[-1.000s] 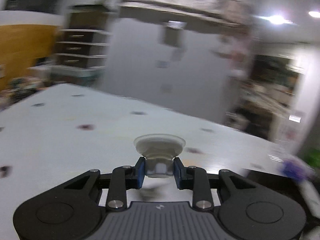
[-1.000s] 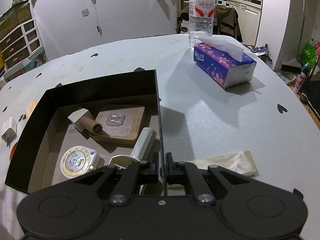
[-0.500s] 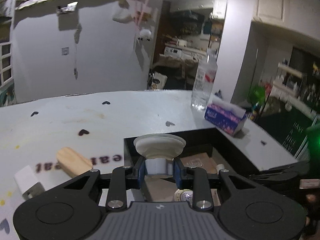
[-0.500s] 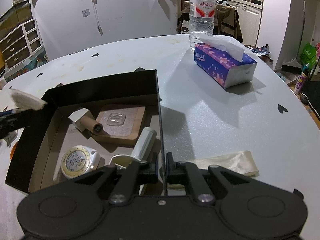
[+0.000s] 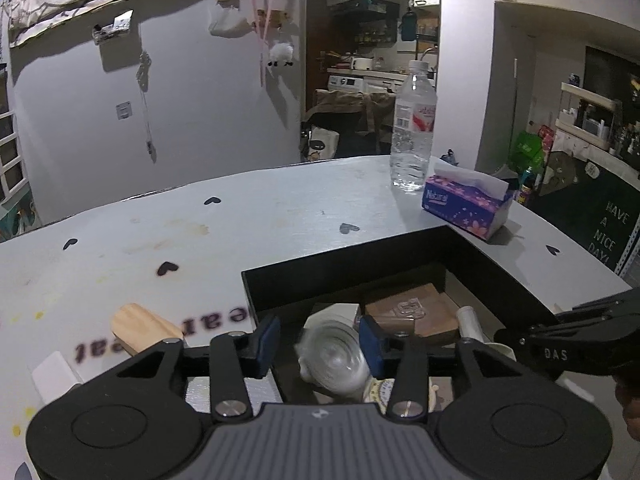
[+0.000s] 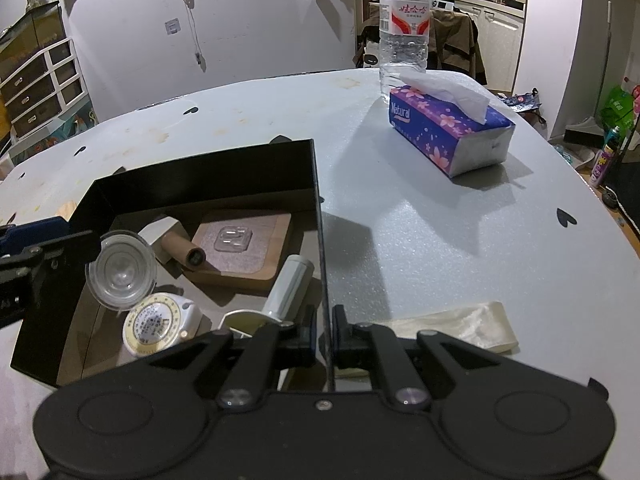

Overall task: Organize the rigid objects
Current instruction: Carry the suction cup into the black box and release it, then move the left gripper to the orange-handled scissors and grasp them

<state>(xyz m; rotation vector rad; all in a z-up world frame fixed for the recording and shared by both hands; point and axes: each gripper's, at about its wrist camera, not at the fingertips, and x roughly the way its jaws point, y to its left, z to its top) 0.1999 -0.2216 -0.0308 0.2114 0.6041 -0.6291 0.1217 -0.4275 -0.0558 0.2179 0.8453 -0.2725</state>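
Observation:
A black box [image 6: 316, 184] [image 5: 348, 264] sits on the white table. In it lie a wooden coaster [image 6: 248, 248], a cardboard tube [image 6: 180, 248], a round tape measure [image 6: 154, 322] and a white cylinder [image 6: 290, 284]. My left gripper [image 5: 318, 340] is open over the box's left side. A clear suction cup [image 5: 334, 358] [image 6: 120, 268] is blurred between and below its fingers, free of them and dropping into the box. My right gripper [image 6: 323, 330] is shut on the box's right wall.
A wooden block [image 5: 144, 328] and a white charger [image 5: 54, 376] lie on the table left of the box. A tissue box [image 6: 448, 132], a water bottle [image 6: 404, 24] and a folded plastic bag [image 6: 452, 326] are to the right.
My left gripper swung from the table's far side to over the box, then opened and let go of the suction cup. My right gripper has not moved.

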